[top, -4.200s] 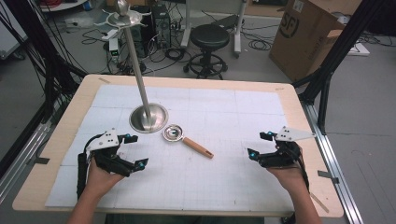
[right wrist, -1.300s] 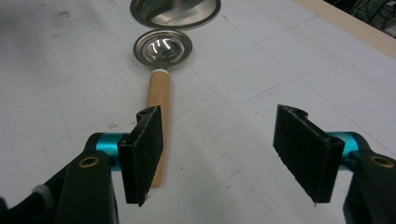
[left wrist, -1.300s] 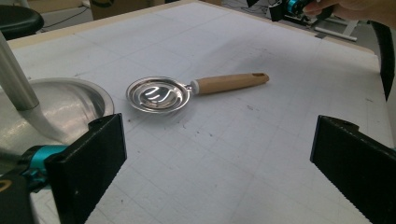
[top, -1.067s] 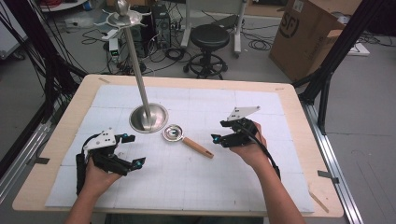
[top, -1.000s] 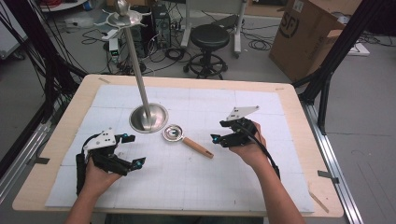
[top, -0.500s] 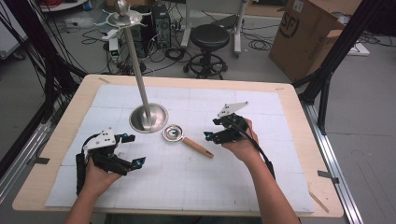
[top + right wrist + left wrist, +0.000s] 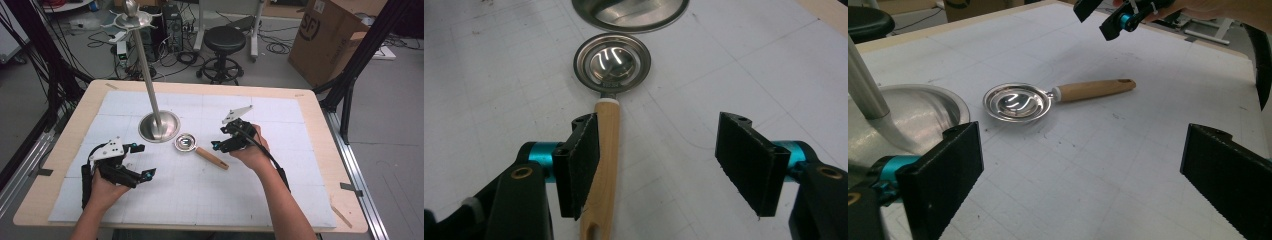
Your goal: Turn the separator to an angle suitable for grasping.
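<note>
Steel round-bowled spoon with wooden handle (image 7: 607, 150): flanked by open-jawed right gripper (image 7: 664, 165); open-jawed left gripper (image 7: 131, 165) held well apart.

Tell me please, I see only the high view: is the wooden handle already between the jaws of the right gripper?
Observer: Yes. In the right gripper view the wooden handle lies just inside the left jaw of the right gripper, and the other jaw stands far off.
Operator: So nothing is gripped?
Observer: Nothing; the jaws are open.
Operator: And the left gripper?
Observer: The left gripper is wide open, looking at the metal bowl of the spoon from a distance.
</note>
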{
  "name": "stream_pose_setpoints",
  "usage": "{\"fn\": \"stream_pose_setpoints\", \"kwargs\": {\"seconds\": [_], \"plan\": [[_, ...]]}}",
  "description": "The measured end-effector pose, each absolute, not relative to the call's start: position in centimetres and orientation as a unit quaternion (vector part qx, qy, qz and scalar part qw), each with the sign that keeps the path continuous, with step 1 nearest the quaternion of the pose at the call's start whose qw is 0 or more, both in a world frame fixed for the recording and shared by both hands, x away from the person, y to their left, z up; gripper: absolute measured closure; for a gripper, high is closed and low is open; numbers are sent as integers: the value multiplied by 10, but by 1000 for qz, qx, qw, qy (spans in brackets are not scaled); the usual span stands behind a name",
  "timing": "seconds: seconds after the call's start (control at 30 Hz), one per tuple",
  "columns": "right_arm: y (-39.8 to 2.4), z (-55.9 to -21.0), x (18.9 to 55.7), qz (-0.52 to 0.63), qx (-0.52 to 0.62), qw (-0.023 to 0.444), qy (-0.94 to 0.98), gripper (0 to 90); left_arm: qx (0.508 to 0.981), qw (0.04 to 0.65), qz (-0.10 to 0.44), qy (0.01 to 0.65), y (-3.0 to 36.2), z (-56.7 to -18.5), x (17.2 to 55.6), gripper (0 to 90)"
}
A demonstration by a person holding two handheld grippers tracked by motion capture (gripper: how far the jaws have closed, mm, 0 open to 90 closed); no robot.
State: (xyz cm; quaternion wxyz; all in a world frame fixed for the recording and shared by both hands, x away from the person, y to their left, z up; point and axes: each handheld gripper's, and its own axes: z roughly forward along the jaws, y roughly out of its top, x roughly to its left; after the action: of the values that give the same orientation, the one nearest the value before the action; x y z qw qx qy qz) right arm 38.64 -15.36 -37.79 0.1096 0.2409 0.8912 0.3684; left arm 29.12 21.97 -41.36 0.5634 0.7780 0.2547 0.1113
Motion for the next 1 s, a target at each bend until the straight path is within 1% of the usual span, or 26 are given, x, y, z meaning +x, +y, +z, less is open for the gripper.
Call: {"fn": "stream_pose_setpoints", "kwargs": {"seconds": [0.5, 0.67, 0.7, 0.73, 0.77, 0.8, 0.83, 0.87, 0.9, 0.97, 1.0], "plan": [[-130, -392, 391, 334, 226, 91, 910, 342, 778, 564, 112, 253, 221, -413, 292, 42], [-120, -403, 390, 299, 217, 81, 926, 364, 778, 564, 113, 254, 221, -413, 292, 42], [-116, -409, 390, 283, 218, 73, 931, 389, 778, 564, 113, 253, 221, -413, 292, 42], [-116, -409, 390, 283, 218, 73, 931, 389, 778, 564, 113, 253, 221, -413, 291, 42], [-116, -411, 390, 279, 217, 72, 933, 409, 778, 563, 114, 254, 221, -413, 291, 42], [-113, -417, 390, 265, 218, 58, 938, 443, 779, 562, 114, 254, 221, -413, 291, 42], [-112, -419, 390, 258, 218, 56, 940, 464, 778, 563, 114, 254, 221, -413, 291, 42], [-112, -419, 390, 258, 218, 56, 940, 464, 778, 563, 115, 255, 221, -413, 291, 42], [-109, -423, 389, 240, 211, 50, 946, 493, 778, 563, 115, 255, 222, -413, 291, 42], [-108, -423, 387, 237, 207, 55, 948, 522, 778, 563, 115, 255, 222, -413, 292, 42], [-108, -423, 387, 237, 207, 55, 948, 522, 778, 563, 115, 255, 222, -413, 292, 42]]}}
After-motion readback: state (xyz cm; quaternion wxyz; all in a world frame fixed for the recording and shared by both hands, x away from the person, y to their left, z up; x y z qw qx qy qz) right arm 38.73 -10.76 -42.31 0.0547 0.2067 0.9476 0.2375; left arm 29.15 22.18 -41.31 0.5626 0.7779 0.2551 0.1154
